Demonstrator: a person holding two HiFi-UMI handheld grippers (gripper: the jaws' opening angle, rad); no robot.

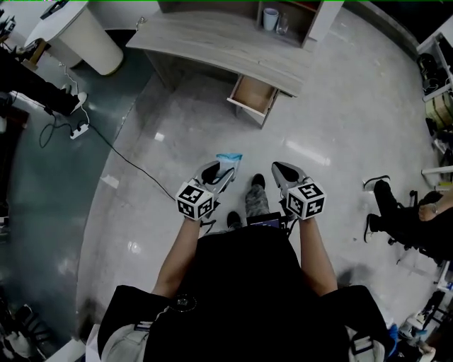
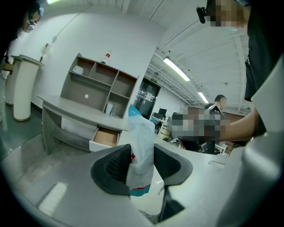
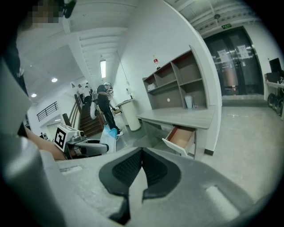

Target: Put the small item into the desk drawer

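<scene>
- Head view: a pale, glossy floor (image 1: 333, 134) fills the room, with a darker grey strip on the left. A grey desk (image 1: 205, 42) stands at the top, and its drawer (image 1: 253, 95) is pulled open, with nothing visible inside. A shelf unit (image 1: 290, 18) sits on the desk. A black cable (image 1: 120, 152) runs across the floor from a power strip (image 1: 78, 130). A seated person (image 1: 410, 219) is at the right edge.
- Head view, arms: both bare forearms reach forward and down, side by side. The left gripper (image 1: 218, 173) and right gripper (image 1: 284, 173) point toward the desk but are well short of it. A white and blue packet (image 1: 228, 160) sticks out of the left gripper's tips.
- Left gripper view: the jaws clamp the packet (image 2: 141, 150) between their pads. It stands upright, and its top rises above the jaw tips. The open drawer (image 2: 105, 137) lies ahead and a little to the left, well apart from the packet.
- Right gripper view: the jaws are closed tip to tip with nothing between them. The drawer (image 3: 181, 138) is ahead on the right. On the left, the other gripper holds the packet (image 3: 108, 138). Stairs (image 3: 88, 124) rise behind it.
</scene>
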